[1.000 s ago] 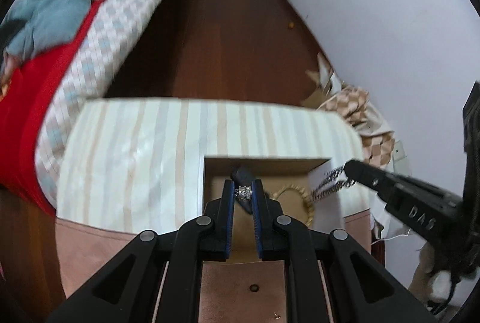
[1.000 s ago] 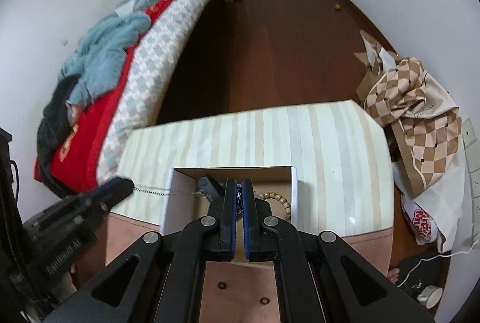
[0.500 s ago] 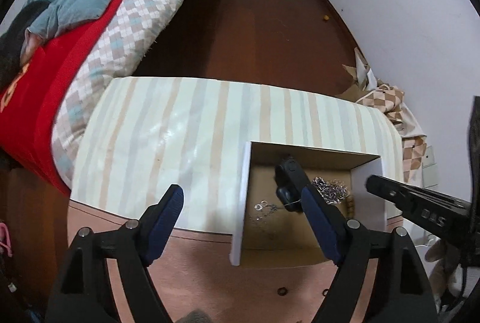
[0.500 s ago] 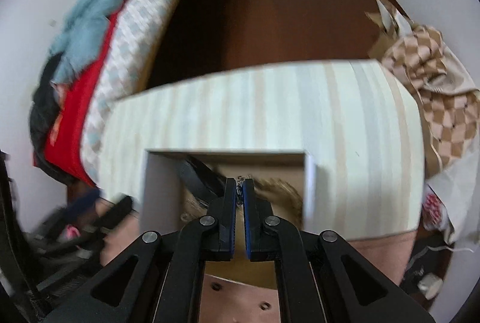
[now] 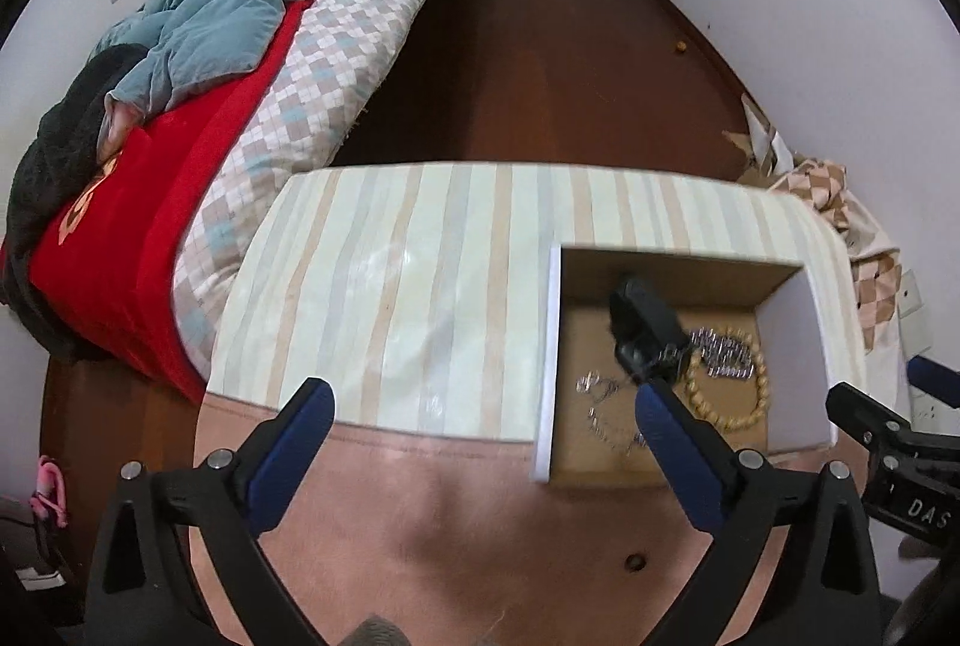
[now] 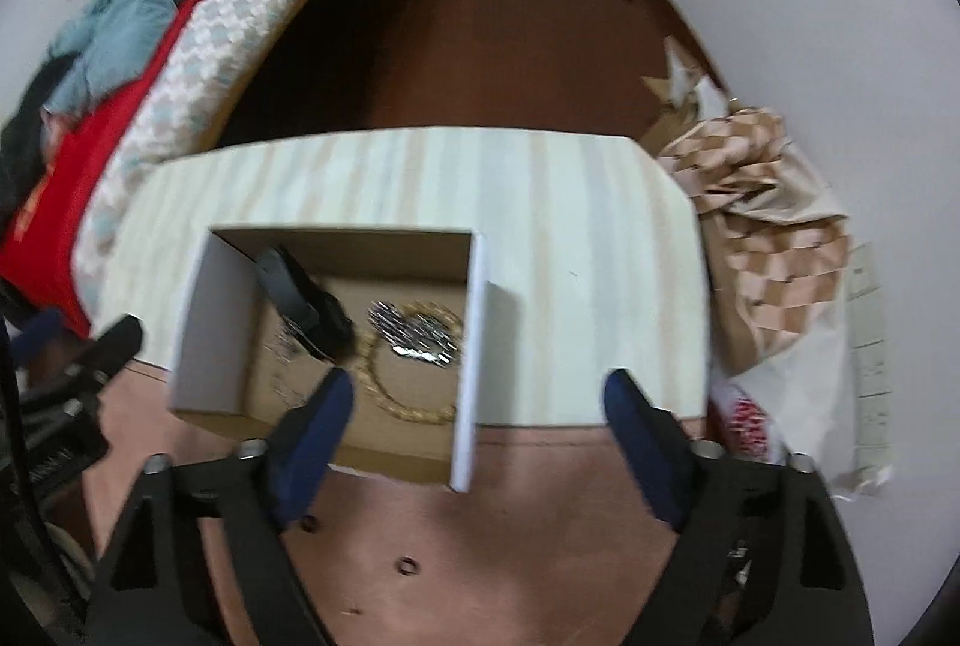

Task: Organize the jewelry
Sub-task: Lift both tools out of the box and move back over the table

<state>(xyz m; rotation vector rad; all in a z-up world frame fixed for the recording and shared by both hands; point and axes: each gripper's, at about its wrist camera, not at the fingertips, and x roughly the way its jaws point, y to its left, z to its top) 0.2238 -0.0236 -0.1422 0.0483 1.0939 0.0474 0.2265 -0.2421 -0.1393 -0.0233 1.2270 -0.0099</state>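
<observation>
An open cardboard box [image 5: 551,352] with white outer walls stands on the striped table. Inside lie a black watch [image 5: 642,322], a piled silver chain [image 5: 723,355], a wooden bead bracelet [image 5: 744,406] and a thin silver chain [image 5: 600,394]. My left gripper [image 5: 480,397] is open and empty, above the table's near edge, left of the box. My right gripper [image 6: 477,388] is open and empty over the box's near right wall [image 6: 474,346]. The same watch [image 6: 303,298], silver chain [image 6: 414,331] and bead bracelet [image 6: 390,394] show in the right wrist view.
The striped tabletop [image 5: 420,286] has a pink front edge [image 5: 450,496]. A bed with red and checked covers [image 5: 210,136] stands at the left. Checked bags and cardboard [image 6: 774,226] lie on the floor at the right. The right gripper's body [image 5: 894,442] shows at the left view's right edge.
Both grippers opened and let go of the jewelry, which now lies in the box. Both have pulled back and up from the box; the left one shifted left.
</observation>
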